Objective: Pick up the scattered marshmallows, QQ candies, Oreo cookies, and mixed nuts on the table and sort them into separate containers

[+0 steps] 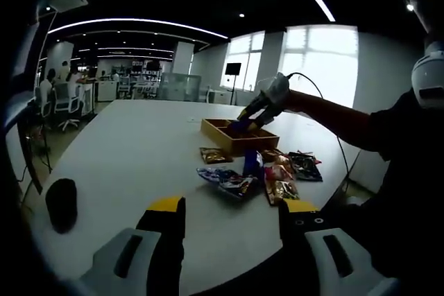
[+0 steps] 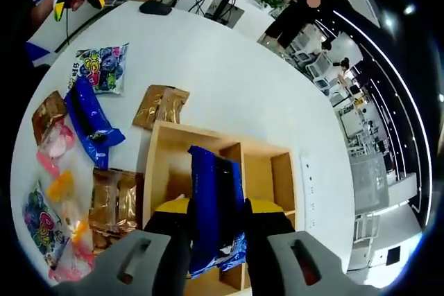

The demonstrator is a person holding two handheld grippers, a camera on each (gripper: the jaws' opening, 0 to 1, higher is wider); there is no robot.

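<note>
While the right gripper (image 2: 216, 230) clamped the blue packet (image 2: 215, 199) at lower centre over the wooden tray (image 2: 258, 164), lowering it before release seemed wise; left gripper (image 1: 232, 214) hung open.

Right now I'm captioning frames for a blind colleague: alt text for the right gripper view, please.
The right gripper holds a blue packet upright over a wooden tray with compartments, on a white table. More snack packets lie scattered on the table beside the tray.
</note>
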